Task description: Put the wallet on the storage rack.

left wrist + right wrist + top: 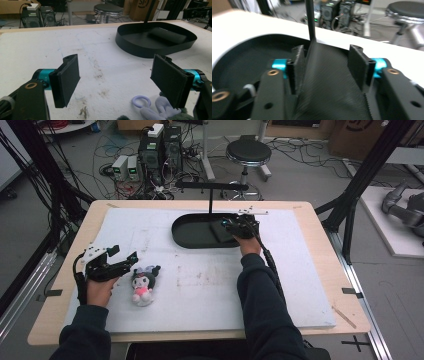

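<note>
Two sets of jaws stand released: our right gripper (328, 67) straddles a limp, light black cloth (329, 85) draped in the black tray (190, 237), best pinched at a fold, while our left gripper (117, 80) waits open.

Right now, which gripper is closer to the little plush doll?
Left. The left gripper sits right beside the plush doll, jaws open just above it. The right gripper is far off, over the black tray.
</note>
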Motion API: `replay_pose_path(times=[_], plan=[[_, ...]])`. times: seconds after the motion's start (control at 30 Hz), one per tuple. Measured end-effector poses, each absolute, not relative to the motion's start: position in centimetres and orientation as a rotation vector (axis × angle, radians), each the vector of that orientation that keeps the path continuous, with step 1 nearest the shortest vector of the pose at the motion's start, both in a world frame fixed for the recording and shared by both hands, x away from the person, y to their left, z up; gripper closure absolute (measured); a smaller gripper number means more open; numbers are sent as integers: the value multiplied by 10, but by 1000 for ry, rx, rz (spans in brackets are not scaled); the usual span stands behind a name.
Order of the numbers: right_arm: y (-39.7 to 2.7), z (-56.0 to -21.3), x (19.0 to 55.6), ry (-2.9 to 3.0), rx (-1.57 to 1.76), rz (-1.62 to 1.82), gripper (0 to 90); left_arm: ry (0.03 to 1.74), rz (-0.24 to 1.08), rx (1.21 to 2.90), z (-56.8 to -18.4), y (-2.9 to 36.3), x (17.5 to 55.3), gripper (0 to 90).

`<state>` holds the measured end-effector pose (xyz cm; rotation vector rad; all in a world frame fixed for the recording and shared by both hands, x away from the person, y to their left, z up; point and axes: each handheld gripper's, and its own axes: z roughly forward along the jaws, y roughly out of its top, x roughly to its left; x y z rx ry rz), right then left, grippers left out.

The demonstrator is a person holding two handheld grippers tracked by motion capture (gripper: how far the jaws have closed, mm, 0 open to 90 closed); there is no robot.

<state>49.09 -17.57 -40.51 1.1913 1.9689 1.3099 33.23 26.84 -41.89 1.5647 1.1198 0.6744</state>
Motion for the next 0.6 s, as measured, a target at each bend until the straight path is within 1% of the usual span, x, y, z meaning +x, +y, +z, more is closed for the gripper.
replay_pose_path(times=[0.13, 0.2, 0.37, 0.4, 0.6], plan=[[-187, -394, 482, 1975, 1141, 1292, 428, 1119, 671, 1569, -419, 269, 332, 226], [-204, -385, 471, 1977, 1130, 1286, 383, 1117, 665, 1564, -419, 269, 331, 226], [-234, -372, 446, 2043, 1073, 1235, 345, 1108, 638, 1549, -417, 266, 331, 226], [-241, -371, 438, 2058, 1066, 1237, 322, 1106, 637, 1553, -416, 265, 331, 226], [-276, -380, 397, 2101, 1063, 1205, 257, 1084, 631, 1563, -414, 260, 329, 224]])
